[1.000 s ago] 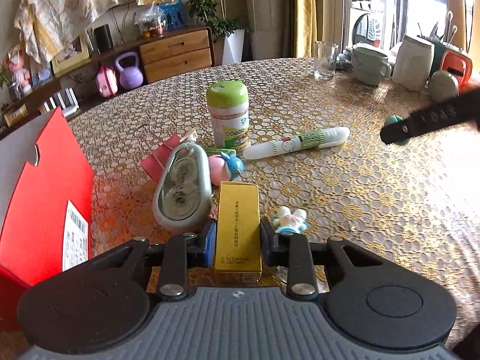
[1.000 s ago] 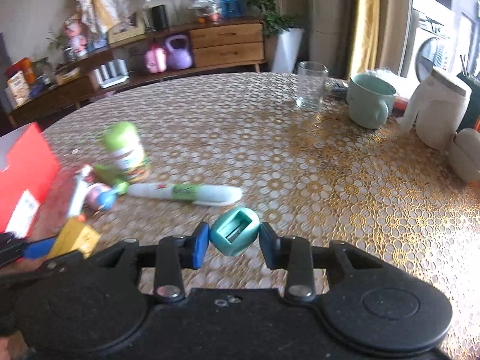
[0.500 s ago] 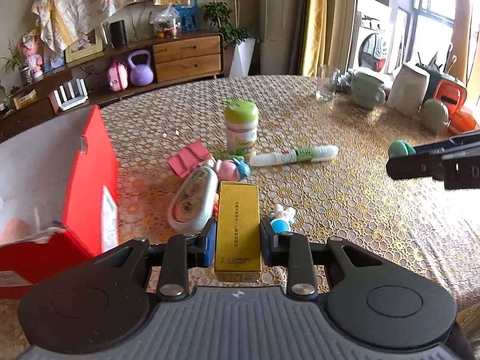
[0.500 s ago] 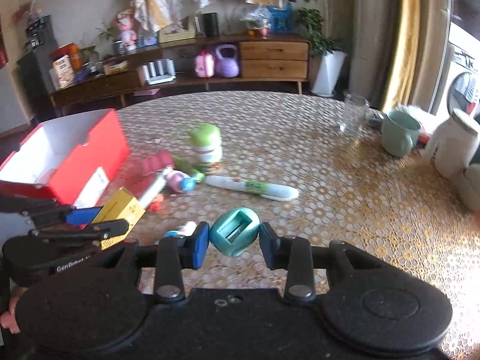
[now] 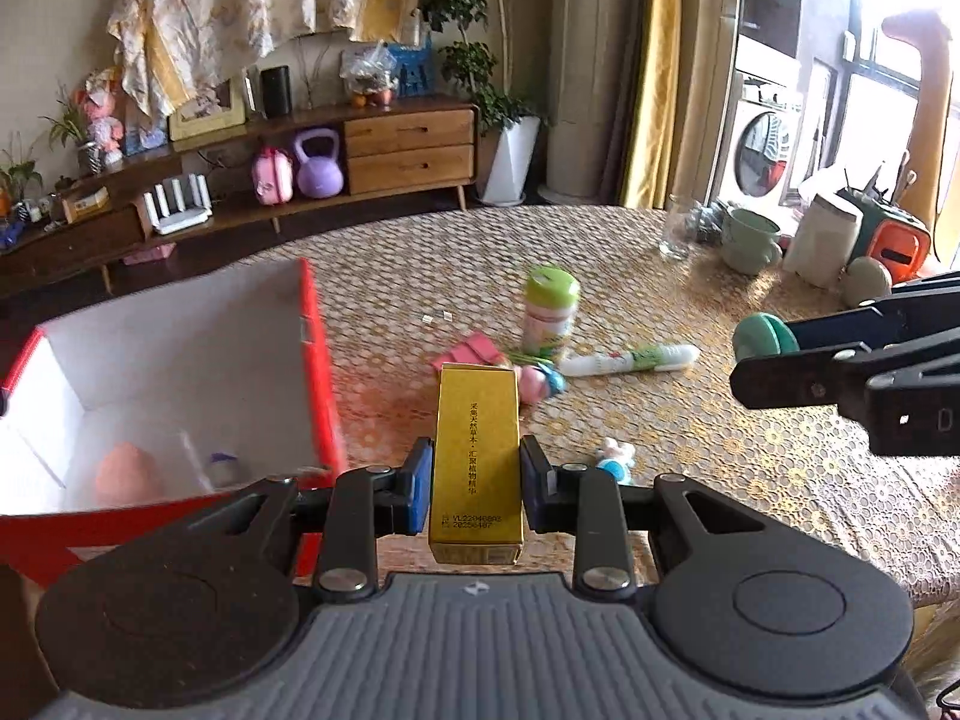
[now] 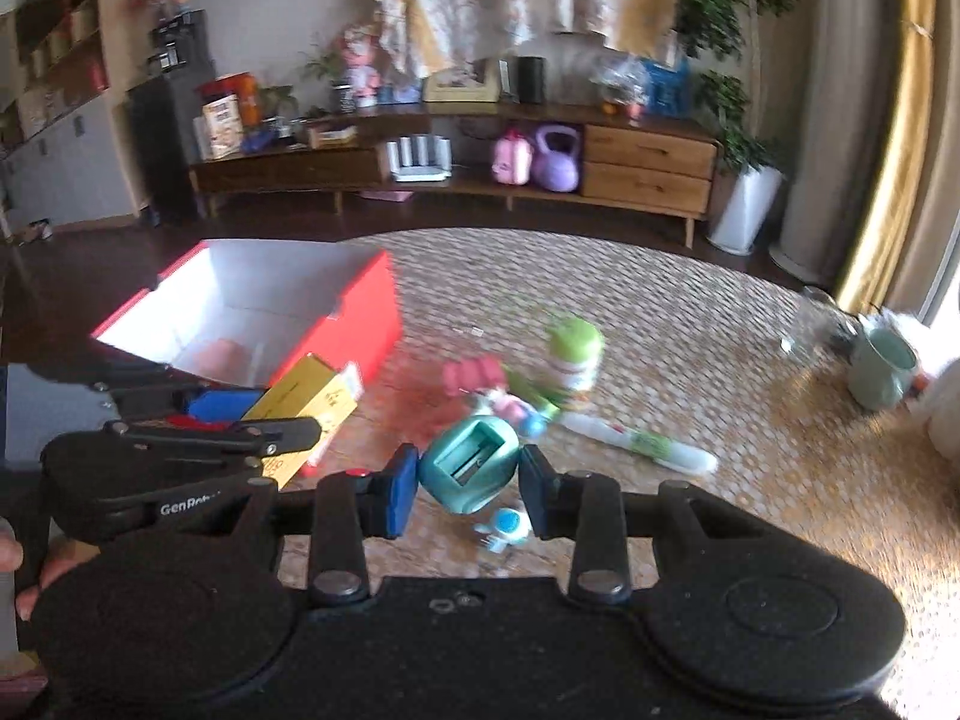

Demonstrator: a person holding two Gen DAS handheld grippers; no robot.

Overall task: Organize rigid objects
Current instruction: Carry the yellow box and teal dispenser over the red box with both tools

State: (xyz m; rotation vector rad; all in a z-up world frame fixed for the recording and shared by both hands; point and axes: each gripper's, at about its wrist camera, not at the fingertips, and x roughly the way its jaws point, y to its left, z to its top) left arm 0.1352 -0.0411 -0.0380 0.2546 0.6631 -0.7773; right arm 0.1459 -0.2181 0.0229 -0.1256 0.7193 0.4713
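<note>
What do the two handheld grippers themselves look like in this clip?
The left gripper has a grey ribbed body, black rounded side plates with silver rivets, and blue pads on its jaws. The right gripper is black throughout, with the same rivets and blue pads. Seen from the right wrist view, the left one carries white "GenRob" lettering, partly cut off. No cables or sleeves are clearly visible.

Daylight from window (image 5: pixel 900 90) at right, glare there, fisheye-bent edges, motion blur on table (image 6: pixel 750 420)
</note>
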